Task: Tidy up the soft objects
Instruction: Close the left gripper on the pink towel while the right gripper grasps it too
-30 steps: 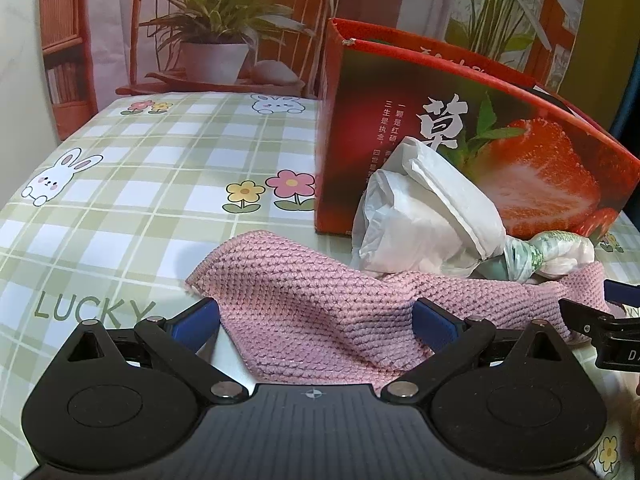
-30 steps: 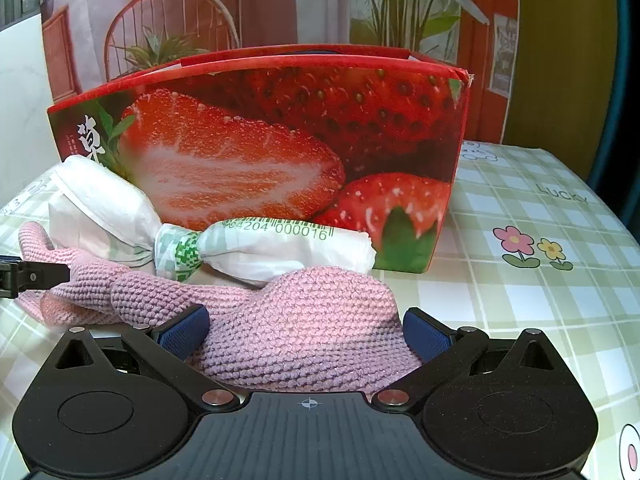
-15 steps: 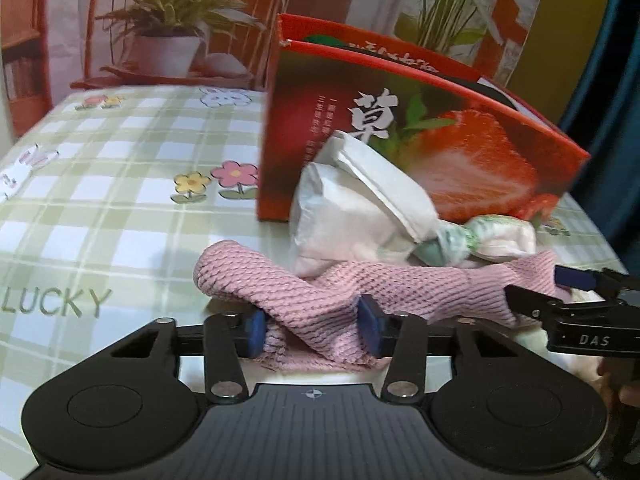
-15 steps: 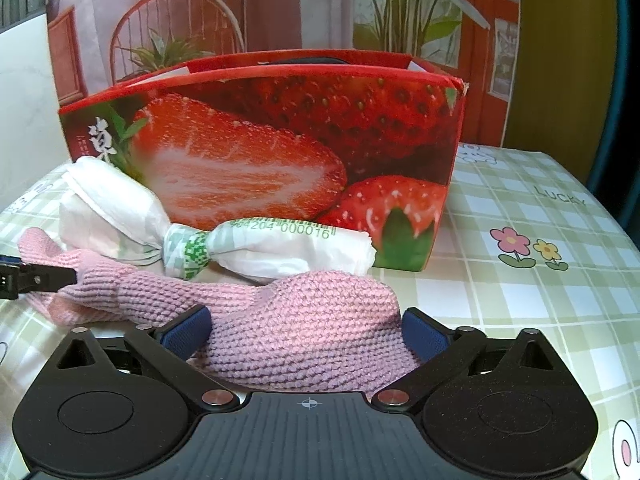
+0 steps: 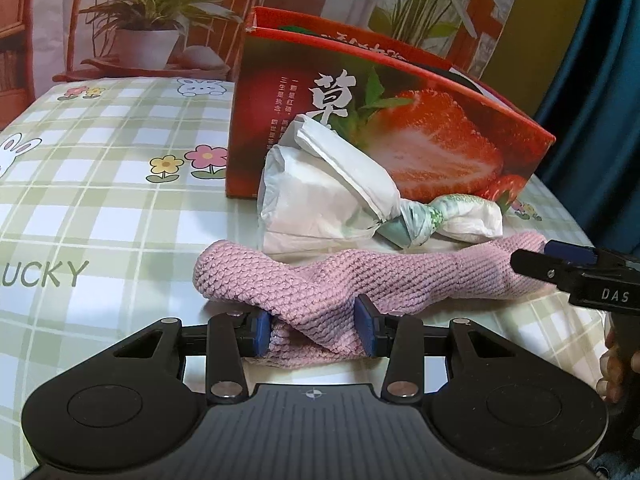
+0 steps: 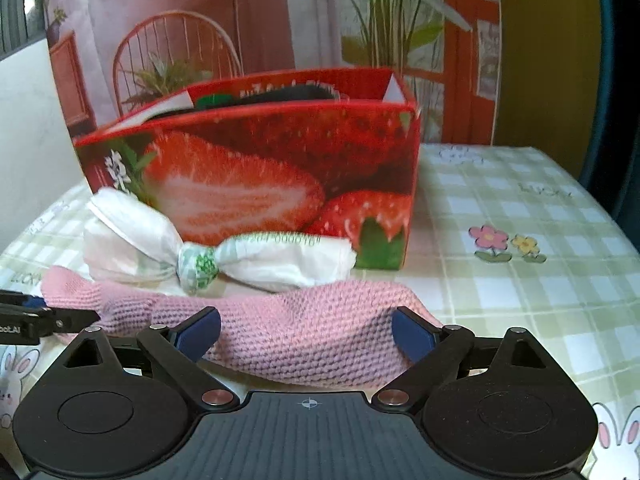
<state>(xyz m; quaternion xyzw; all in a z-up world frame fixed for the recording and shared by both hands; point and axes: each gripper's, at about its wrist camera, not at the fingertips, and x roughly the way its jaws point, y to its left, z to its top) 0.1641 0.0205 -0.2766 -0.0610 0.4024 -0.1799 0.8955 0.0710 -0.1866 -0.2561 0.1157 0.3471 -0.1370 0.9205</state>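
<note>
While the left gripper [image 5: 314,334] pinched the pink cloth [image 5: 360,280] at lower centre and the right gripper [image 6: 306,334], closing, straddled its other end unclamped, nothing had yet gone into the strawberry box [image 6: 280,168] behind.

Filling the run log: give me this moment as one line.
left gripper: shut on pink knitted cloth | right gripper: closing around cloth, not yet pinching | red strawberry box: behind

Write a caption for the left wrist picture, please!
Left gripper pinches a pink knitted cloth on the checked tablecloth, before a strawberry box.
</note>
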